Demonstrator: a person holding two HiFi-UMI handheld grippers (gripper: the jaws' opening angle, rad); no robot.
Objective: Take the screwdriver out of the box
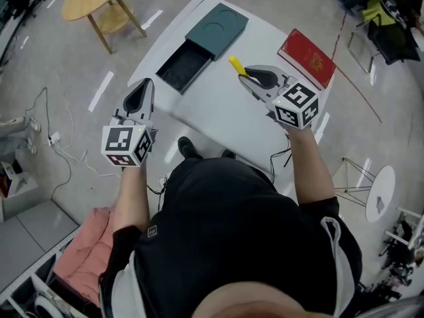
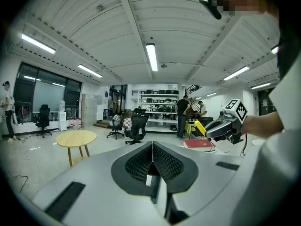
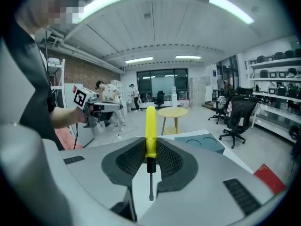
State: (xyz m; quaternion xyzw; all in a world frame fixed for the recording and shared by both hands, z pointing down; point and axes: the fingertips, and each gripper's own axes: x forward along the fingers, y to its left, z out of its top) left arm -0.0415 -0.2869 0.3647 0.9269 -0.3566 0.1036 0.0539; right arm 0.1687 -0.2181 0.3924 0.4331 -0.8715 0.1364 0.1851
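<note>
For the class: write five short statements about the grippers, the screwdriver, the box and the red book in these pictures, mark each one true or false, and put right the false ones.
1. The right gripper holds the screwdriver. True.
2. The left gripper has its jaws wide apart. False: they are together, with nothing between them.
3. The screwdriver lies inside the box. False: it is out of the box, clamped in the right gripper above the table.
4. The box's tray is slid out. True.
5. The red book lies on the floor. False: it lies on the table, near the right gripper.
</note>
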